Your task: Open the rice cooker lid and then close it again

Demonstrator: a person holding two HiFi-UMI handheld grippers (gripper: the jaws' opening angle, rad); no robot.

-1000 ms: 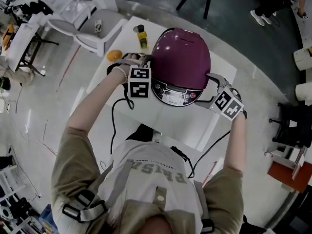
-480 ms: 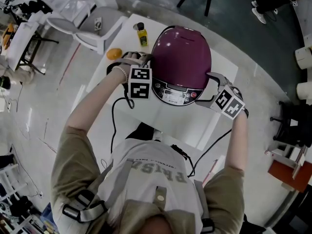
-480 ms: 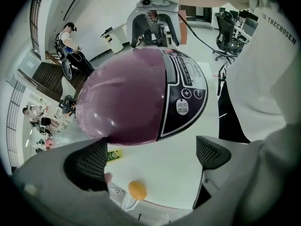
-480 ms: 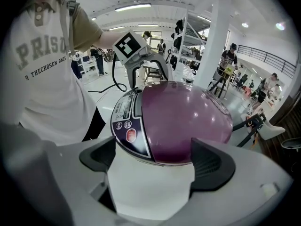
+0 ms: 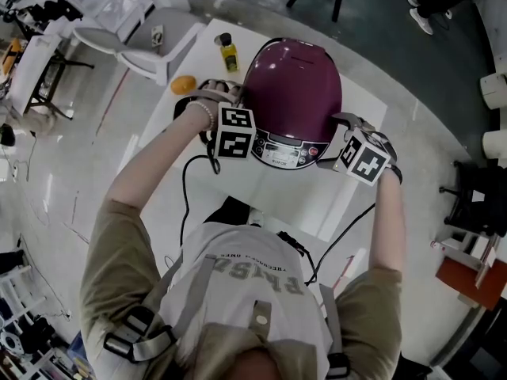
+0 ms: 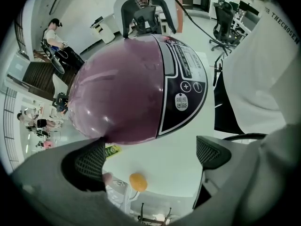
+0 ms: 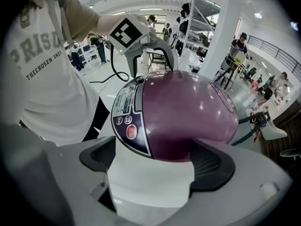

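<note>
The purple rice cooker (image 5: 291,85) stands on the white table (image 5: 269,200) with its lid down and its control panel (image 5: 283,146) facing me. My left gripper (image 5: 238,101) is at the cooker's left flank, jaws open. In the left gripper view the cooker's lid (image 6: 122,93) bulges just beyond the left gripper (image 6: 150,157), whose pads are spread wide with nothing held. My right gripper (image 5: 346,129) is at the cooker's right flank. In the right gripper view the right gripper (image 7: 155,161) is open, and the cooker's white lower body (image 7: 150,182) lies between its pads under the purple lid (image 7: 188,112).
An orange (image 5: 183,84) and a small yellow bottle (image 5: 228,52) lie on the table's far left corner, behind the left gripper. A white chair (image 5: 150,46) stands beyond that corner. A black cable (image 5: 188,182) runs down the table's left edge.
Both grippers have moved in closer to the cooker's front sides. The lid stays shut.
</note>
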